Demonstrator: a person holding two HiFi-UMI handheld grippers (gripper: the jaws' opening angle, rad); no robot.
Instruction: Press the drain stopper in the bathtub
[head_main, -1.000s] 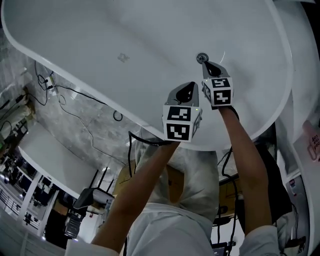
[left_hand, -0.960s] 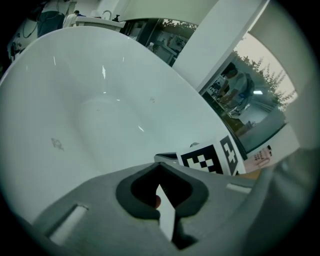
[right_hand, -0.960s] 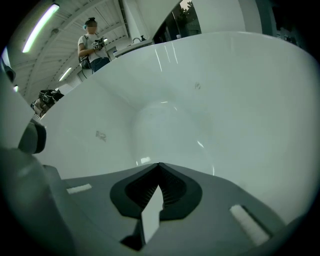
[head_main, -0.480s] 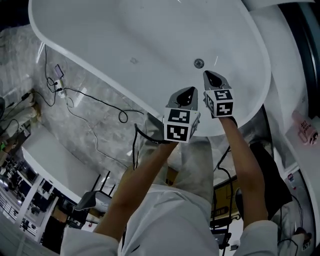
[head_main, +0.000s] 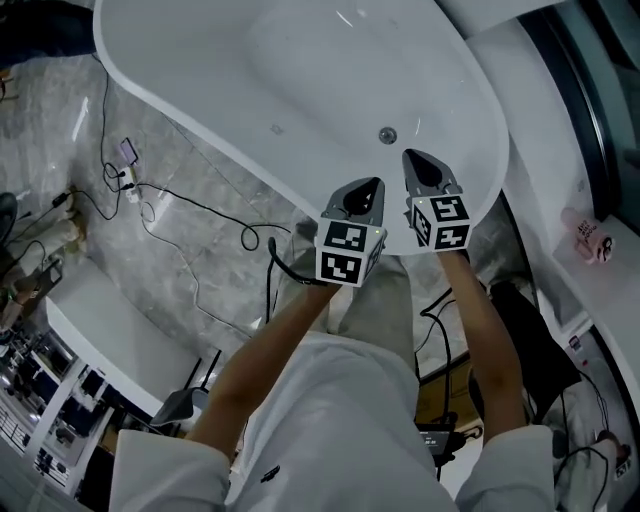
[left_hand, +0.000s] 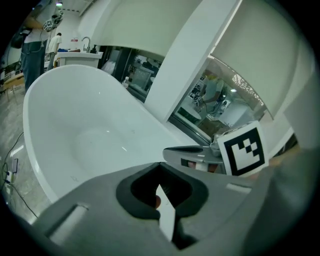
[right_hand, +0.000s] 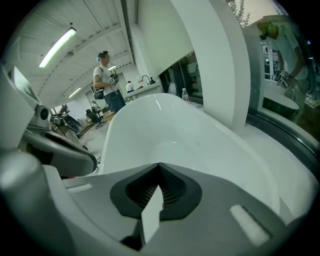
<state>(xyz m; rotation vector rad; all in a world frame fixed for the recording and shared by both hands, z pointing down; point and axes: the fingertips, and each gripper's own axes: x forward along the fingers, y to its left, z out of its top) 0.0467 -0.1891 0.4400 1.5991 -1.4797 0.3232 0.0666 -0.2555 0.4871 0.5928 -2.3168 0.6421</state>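
Drain stopper — head view only

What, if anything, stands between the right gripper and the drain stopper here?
Nothing visible does. In the head view, only bare bathtub floor separates the shut right gripper from the drain stopper. The left gripper, also shut, hangs beside it, nearer the rim and off that line.

Grey marble floor, trailing black cables
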